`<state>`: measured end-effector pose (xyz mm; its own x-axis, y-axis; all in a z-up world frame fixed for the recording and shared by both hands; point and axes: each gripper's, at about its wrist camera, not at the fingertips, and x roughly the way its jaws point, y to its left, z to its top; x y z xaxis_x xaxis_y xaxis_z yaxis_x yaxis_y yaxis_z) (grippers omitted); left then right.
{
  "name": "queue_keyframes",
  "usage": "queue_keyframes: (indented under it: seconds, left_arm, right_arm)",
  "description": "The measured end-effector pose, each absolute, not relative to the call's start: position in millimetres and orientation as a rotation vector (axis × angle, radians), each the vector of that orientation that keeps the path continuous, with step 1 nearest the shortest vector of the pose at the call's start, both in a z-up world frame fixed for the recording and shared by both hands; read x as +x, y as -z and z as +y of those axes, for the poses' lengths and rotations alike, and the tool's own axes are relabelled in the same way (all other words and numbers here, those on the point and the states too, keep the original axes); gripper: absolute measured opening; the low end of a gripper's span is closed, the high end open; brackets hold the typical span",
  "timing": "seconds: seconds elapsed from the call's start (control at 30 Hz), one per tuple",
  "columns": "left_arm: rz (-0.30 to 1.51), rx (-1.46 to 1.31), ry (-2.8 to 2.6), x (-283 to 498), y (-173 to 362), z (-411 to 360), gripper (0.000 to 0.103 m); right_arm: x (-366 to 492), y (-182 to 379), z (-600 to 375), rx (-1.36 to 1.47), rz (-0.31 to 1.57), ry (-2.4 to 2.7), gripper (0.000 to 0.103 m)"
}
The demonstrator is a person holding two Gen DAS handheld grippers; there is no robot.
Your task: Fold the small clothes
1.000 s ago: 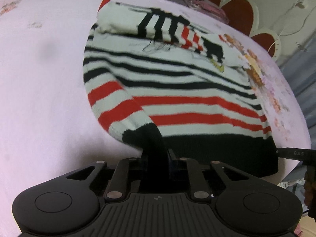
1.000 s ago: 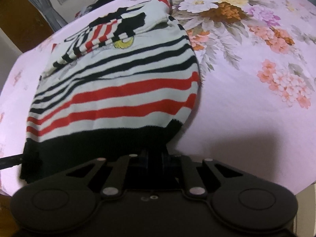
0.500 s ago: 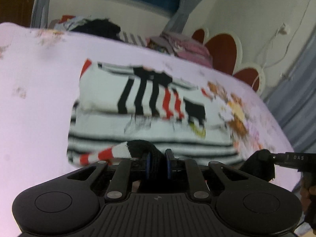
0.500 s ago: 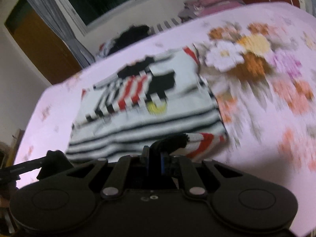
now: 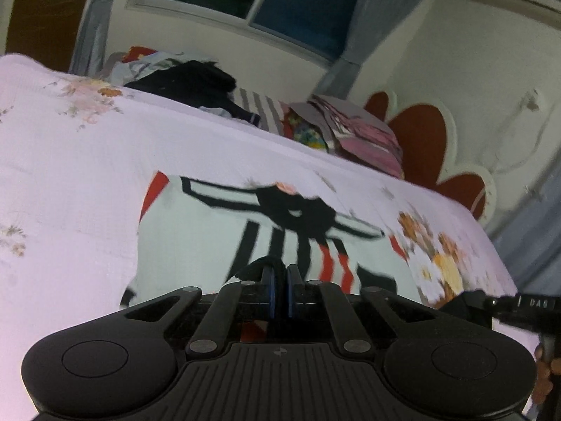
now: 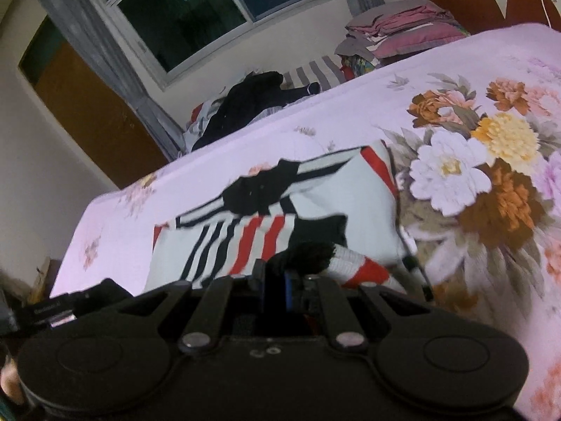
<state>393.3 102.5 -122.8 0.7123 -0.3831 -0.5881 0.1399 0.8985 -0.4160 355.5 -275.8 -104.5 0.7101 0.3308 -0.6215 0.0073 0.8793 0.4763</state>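
Observation:
A small white sweater (image 5: 196, 231) with black and red stripes lies on the pink floral bedsheet (image 5: 70, 161). Its sleeves are folded across the chest. My left gripper (image 5: 278, 273) is shut on the sweater's black hem at its left corner and holds it lifted over the body. My right gripper (image 6: 292, 273) is shut on the hem's right corner, with a red and white striped fold (image 6: 357, 263) bunched beside it. The sweater also shows in the right wrist view (image 6: 315, 189). The right gripper shows at the right edge of the left wrist view (image 5: 519, 305).
A pile of dark clothes (image 5: 196, 84) and a stack of folded pink clothes (image 5: 364, 133) lie at the bed's far edge. A red scalloped headboard (image 5: 431, 133) stands at the right. A window (image 6: 196, 3) and a wooden door (image 6: 80, 105) are behind.
Both grippers have lifted the black hem and carried it forward over the sweater's body towards the collar. The lower striped part has gone out of view beneath the grippers.

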Motion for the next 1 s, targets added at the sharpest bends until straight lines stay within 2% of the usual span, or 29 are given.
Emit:
queue_keyframes:
  seconds: [0.43, 0.73, 0.83, 1.0]
  left_arm:
    - [0.805, -0.467, 0.094, 508.1, 163.2, 105.9, 0.006]
    - [0.815, -0.411, 0.003, 561.1, 176.0, 104.3, 0.006]
    - [0.834, -0.380, 0.028, 565.5, 173.5, 106.3, 0.006]
    - [0.865, -0.344, 0.090, 562.1, 172.9, 114.4, 0.006]
  right_arm:
    - [473.9, 155.7, -307.2, 0.678, 0.838, -0.089, 0.010]
    - [521.7, 198.4, -323.6, 0.840, 0.895, -0.026, 0.011]
    - [528.1, 196.9, -327.8, 0.827, 0.872, -0.017, 0.024]
    - [534.2, 177.8, -328.8, 0.699, 0.831, -0.060, 0.035]
